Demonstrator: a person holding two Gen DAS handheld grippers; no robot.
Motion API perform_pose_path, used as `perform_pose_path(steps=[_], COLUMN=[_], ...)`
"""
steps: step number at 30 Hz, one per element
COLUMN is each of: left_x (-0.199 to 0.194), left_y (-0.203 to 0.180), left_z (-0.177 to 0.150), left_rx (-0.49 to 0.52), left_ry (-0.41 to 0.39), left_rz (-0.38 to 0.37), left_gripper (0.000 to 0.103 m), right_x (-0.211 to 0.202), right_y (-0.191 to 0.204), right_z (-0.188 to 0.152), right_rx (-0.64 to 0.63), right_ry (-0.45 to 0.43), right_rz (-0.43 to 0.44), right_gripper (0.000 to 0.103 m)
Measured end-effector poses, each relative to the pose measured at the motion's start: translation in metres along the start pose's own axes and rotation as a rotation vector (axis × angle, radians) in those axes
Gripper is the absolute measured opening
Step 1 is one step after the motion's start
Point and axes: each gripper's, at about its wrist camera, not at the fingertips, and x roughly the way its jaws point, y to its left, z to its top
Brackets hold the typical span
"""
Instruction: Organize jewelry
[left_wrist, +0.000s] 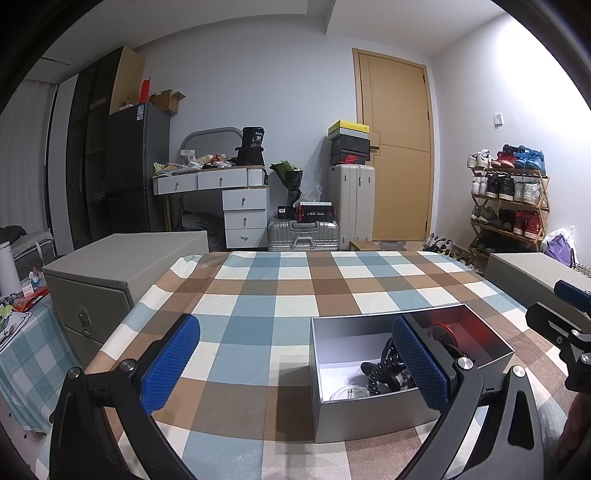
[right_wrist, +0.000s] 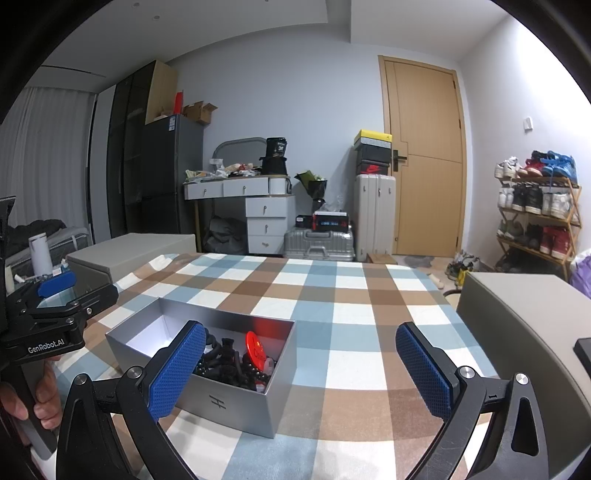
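An open silver box (left_wrist: 373, 417) stands on the checked tablecloth (left_wrist: 266, 295); it also shows in the right wrist view (right_wrist: 236, 402). Inside lie black beaded jewelry (left_wrist: 384, 369), a red round case (left_wrist: 445, 332) and a clear item (left_wrist: 345, 393). In the right wrist view the black beads (right_wrist: 229, 363) and the red case (right_wrist: 256, 349) are seen too. My left gripper (left_wrist: 295, 363) is open and empty, its right finger in front of the box. My right gripper (right_wrist: 301, 371) is open and empty, to the right of the box.
Grey storage boxes stand at the table's left (left_wrist: 110, 269) and right (right_wrist: 517, 317). Behind the table are a dresser (left_wrist: 236, 206), suitcases (left_wrist: 351, 203), a door (left_wrist: 399, 147) and a shoe rack (left_wrist: 509, 199). A hand (right_wrist: 40, 398) holds the left gripper.
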Motion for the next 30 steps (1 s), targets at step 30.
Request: perform_pose_path(steps=[30], left_x=[0.0004], left_y=[-0.0008], left_z=[-0.0003], left_rx=[-0.002], left_ry=[-0.002], left_rz=[-0.003], left_gripper=[0.102], right_x=[0.0028], right_y=[-0.001], right_z=[0.0004], right_rx=[-0.005], right_ry=[0.01], right_rz=[-0.004], right_gripper=[0.103])
